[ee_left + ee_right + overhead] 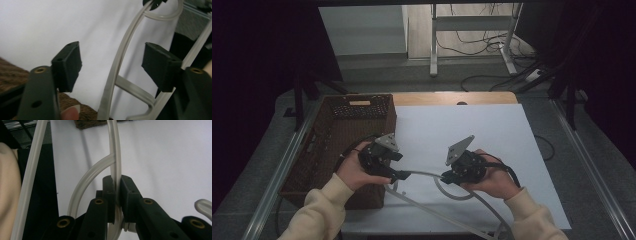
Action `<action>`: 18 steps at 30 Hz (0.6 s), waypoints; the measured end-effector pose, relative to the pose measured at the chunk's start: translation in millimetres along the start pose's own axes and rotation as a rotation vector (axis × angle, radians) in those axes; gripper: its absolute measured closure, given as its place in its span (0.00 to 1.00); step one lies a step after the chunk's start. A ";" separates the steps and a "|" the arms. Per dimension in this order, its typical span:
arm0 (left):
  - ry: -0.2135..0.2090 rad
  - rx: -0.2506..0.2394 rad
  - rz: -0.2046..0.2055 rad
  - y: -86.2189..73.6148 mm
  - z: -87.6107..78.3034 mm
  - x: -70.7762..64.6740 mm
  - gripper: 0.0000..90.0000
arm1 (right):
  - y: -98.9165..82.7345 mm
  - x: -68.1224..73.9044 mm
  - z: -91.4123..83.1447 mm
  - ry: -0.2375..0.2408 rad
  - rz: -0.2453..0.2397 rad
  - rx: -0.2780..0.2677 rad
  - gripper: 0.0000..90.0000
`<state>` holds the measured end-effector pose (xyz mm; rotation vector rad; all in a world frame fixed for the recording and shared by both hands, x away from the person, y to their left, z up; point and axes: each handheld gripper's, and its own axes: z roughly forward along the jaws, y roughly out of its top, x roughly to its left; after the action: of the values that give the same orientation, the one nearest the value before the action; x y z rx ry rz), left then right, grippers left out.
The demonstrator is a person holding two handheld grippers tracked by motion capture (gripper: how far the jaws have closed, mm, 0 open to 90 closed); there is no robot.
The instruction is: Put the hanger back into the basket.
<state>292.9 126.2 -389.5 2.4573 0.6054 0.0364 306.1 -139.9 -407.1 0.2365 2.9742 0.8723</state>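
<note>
A white plastic clothes hanger [424,173] lies low over the white sheet [472,125] near the table's front edge, between my two grippers. My right gripper [446,176] is shut on it; in the right gripper view the two pads [110,192] pinch the hanger's thin bar [114,145], and a curved arm branches off to the left. My left gripper [404,175] is open. In the left gripper view one hanger arm [125,45] runs up through the wide gap of my left gripper [112,62], touching neither pad [68,62].
A brown woven basket [357,107] stands at the left of the table, right beside my left hand. The wooden table edge [452,97] shows beyond the sheet. Metal rails flank the table; cables and a stand's legs [472,45] lie on the floor behind.
</note>
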 end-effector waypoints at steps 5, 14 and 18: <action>-0.046 0.074 0.047 7.6 11.0 -3.1 0.48 | 2.2 4.3 -0.5 0.006 -0.019 0.001 0.92; -0.042 0.158 0.108 14.9 24.6 -12.8 0.79 | 6.3 8.8 -2.6 0.013 -0.041 -0.009 0.92; -0.052 0.160 0.116 15.0 24.1 -13.1 0.84 | 5.7 8.8 -2.1 0.021 -0.034 -0.013 0.92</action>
<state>291.3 96.5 -399.3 2.6372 0.4587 -0.0305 298.0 -134.9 -402.2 0.1773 2.9818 0.8962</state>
